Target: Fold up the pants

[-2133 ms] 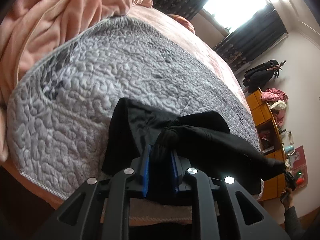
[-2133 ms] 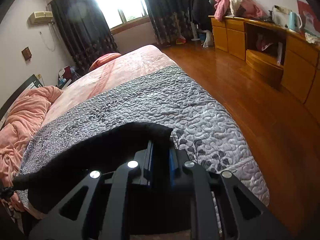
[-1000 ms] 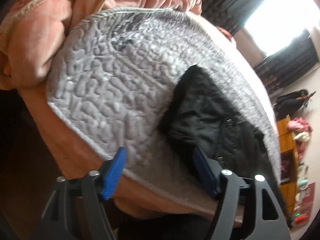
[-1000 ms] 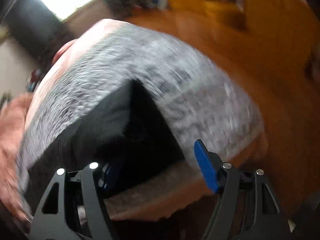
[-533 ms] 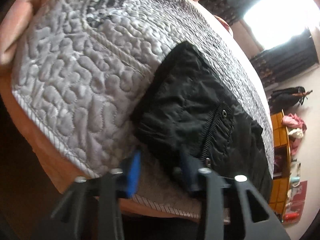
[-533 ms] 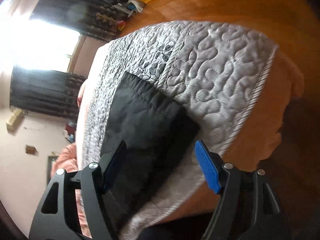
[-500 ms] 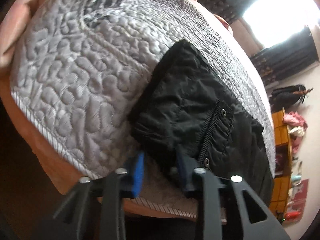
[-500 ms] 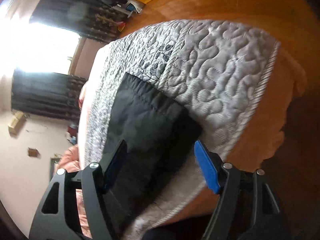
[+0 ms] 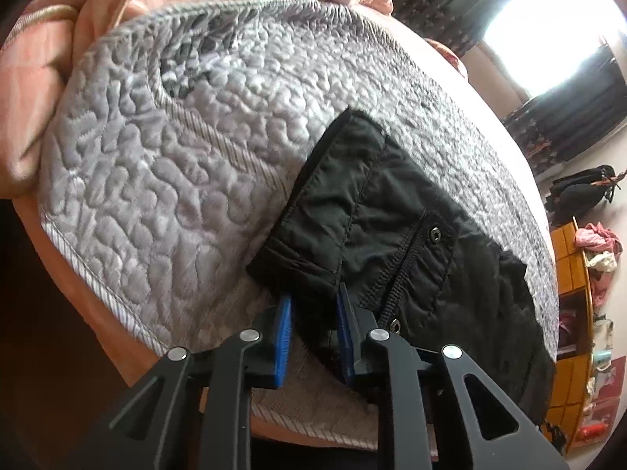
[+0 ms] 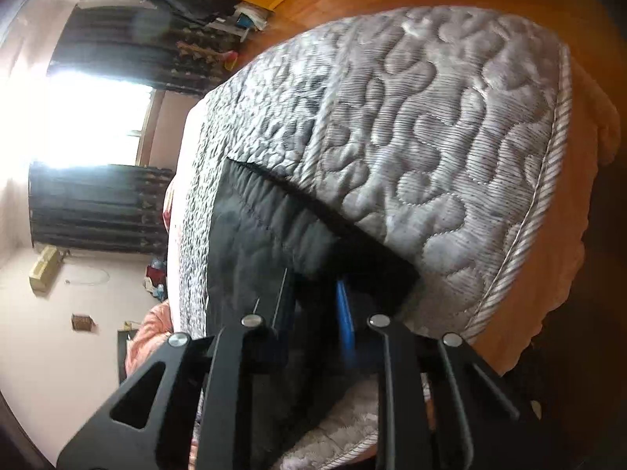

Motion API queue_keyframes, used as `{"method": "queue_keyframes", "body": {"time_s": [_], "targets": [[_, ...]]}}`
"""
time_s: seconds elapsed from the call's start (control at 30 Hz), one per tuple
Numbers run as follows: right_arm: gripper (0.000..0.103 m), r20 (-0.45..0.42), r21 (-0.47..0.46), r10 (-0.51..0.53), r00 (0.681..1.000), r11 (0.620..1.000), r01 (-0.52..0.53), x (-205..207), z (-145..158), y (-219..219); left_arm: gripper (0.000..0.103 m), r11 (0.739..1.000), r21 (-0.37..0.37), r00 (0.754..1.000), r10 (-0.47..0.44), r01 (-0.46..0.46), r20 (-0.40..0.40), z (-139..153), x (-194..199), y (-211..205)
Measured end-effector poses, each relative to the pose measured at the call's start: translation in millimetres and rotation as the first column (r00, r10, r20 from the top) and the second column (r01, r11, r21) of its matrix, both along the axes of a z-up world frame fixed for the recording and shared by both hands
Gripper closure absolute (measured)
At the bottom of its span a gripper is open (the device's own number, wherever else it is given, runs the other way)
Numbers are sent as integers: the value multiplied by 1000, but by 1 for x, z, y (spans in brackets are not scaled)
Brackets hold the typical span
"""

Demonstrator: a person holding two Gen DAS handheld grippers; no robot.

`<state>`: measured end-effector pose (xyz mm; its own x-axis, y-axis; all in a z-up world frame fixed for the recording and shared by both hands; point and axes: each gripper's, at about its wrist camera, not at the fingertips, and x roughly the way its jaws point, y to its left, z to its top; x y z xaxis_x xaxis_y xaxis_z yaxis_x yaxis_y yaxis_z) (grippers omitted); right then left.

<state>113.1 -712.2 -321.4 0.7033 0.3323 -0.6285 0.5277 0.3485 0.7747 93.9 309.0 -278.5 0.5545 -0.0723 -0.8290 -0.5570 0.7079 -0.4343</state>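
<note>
Black nylon pants [image 9: 395,215] lie on the grey quilted bedspread [image 9: 164,164]; left gripper [image 9: 311,313] pinches their near hem, right gripper [image 10: 313,297] fingers pinch the other end

Both wrist views look close along the bed edge, sharing the pants [image 9: 411,231].

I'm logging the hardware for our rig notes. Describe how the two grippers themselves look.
Both look alike. The left gripper and right gripper have matte black angular linkage arms with triangular cutouts and round silver pivot bolts. The fingers carry flat bright blue pads on their inner faces. On the right gripper only one blue pad shows clearly. No cables, markings or sleeves are visible.
</note>
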Motion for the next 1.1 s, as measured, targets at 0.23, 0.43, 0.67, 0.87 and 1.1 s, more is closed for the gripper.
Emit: {"method": "queue_keyframes", "body": {"time_s": [0.23,0.43,0.67,0.87,1.1], "targets": [[90,6,-47,1,1000,999,-1,-13,11,10,83,1000,2,1000,4,-4,-10,0,7,6],[91,-21,-50,-2,1000,999,1,-23,0,13,83,1000,-4,1000,11,-11,-11,-2,13,15],[91,-52,-70,18,998,997,-21,-13,-10,10,83,1000,-3,1000,3,-3,-18,-6,13,16],[82,-86,-120,54,995,991,-64,-13,-6,15,82,1000,7,1000,-3,3,-28,-7,9,10],[65,-37,-265,44,998,963,-52,-26,50,20,22,958,264,993,90,-108,80,44,-30,-19]]}}
